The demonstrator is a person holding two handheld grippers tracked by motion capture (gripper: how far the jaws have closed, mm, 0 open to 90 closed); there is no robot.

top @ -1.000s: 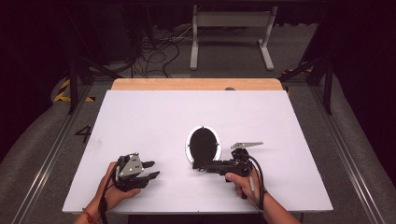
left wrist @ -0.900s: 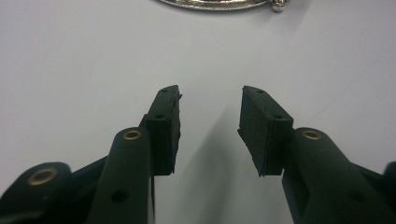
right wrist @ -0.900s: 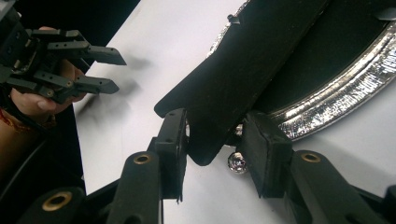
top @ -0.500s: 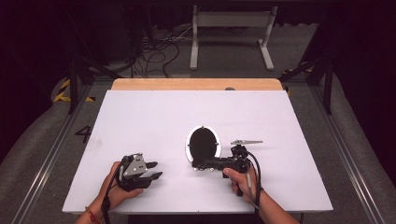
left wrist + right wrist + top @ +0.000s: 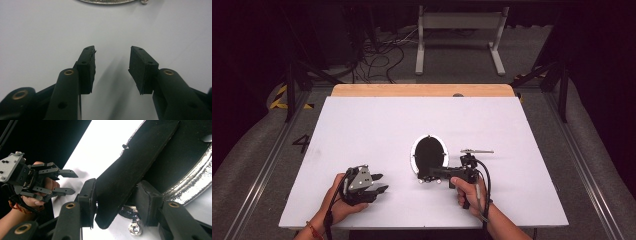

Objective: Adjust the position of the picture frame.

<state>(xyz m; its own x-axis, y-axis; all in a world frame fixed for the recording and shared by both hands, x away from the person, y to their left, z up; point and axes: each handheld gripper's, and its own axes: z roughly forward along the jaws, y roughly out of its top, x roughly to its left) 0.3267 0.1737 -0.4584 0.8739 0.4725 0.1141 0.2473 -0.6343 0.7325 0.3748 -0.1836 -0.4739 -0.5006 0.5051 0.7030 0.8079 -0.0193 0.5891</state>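
High view: a white tabletop point(image 5: 377, 130) with a round pan point(image 5: 430, 154), dark inside with a shiny silver rim, lying a little toward five o'clock from the middle. From the pan's six o'clock edge a flat black handle point(image 5: 130, 172) sticks out. The right gripper point(image 5: 430, 174) sits right at that edge, held by the right hand point(image 5: 467, 189) at about five o'clock on the tabletop, with its cable looping back along the forearm.

In the right gripper view the two black jaws stand on either side of the handle, pinching it: the left pad lies against the handle's face and the right pad against its underside. Those jaws have just been easing apart a little, with the handle still between them. A small shiny stud point(image 5: 135, 229) shows below the handle, just under the silver rim.

The left gripper point(image 5: 378, 183) rests at about seven o'clock on the tabletop, held by the left hand point(image 5: 343, 201), well apart from the pan. In the left gripper view its jaws are spread, with bare white surface between the pads; they have just opened slightly further. The pan's rim shows at twelve o'clock in that view, beyond the fingertips.
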